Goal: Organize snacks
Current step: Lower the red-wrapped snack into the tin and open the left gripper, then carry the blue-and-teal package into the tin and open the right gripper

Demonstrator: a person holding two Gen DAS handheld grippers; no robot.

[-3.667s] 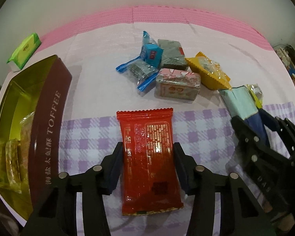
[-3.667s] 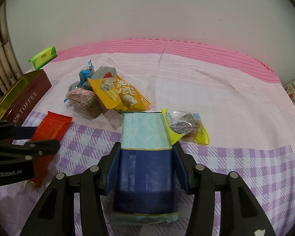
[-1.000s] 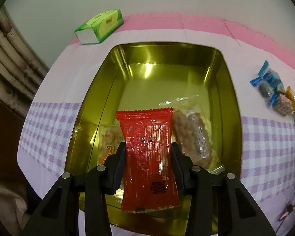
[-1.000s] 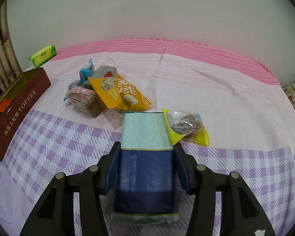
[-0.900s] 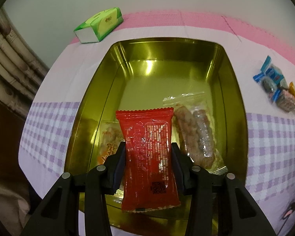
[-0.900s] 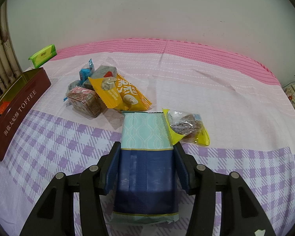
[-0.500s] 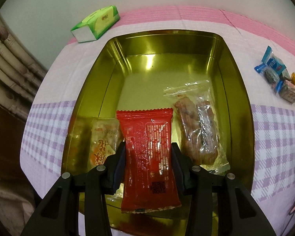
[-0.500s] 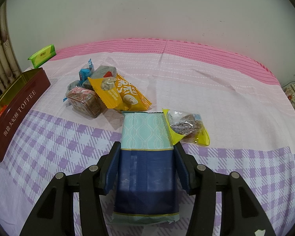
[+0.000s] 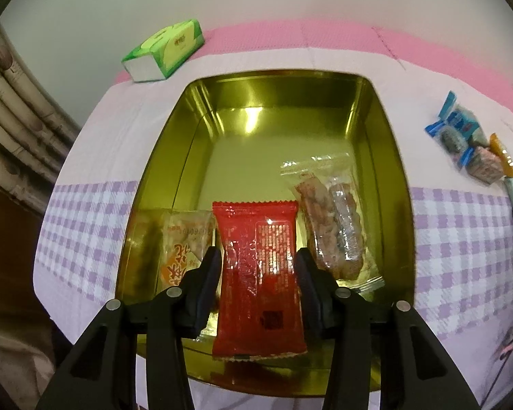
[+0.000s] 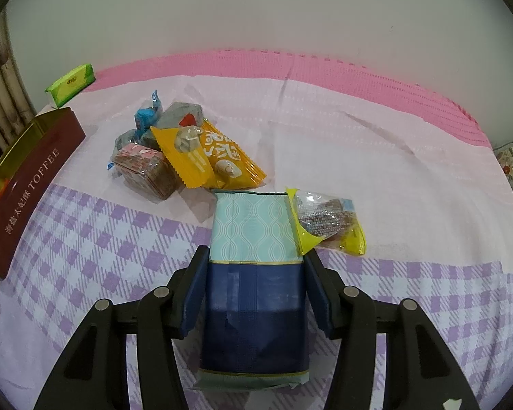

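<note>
My left gripper (image 9: 256, 256) is shut on a red snack packet (image 9: 260, 283) and holds it upright over the near end of the open gold tin (image 9: 390, 157). Inside the tin a clear packet of nut sticks (image 9: 331, 218) lies to the right of the red one. A pale packet with orange print (image 9: 184, 246) lies to its left. My right gripper (image 10: 256, 259) is shut on a teal-and-navy packet (image 10: 253, 229) that rests on the checked cloth. A yellow-edged clear packet (image 10: 328, 222) touches its right corner.
A pile of loose snacks lies behind the right gripper: an orange-yellow packet (image 10: 208, 157), a pink-brown one (image 10: 143, 167), and blue and grey ones. The brown "TOFFEE" tin wall (image 10: 34, 177) stands at the left. A green tissue pack (image 9: 164, 49) sits beyond the tin.
The left gripper has drawn back a little over the tin with the red packet, so the two packets inside show more fully. The right gripper and its packet have stayed put.
</note>
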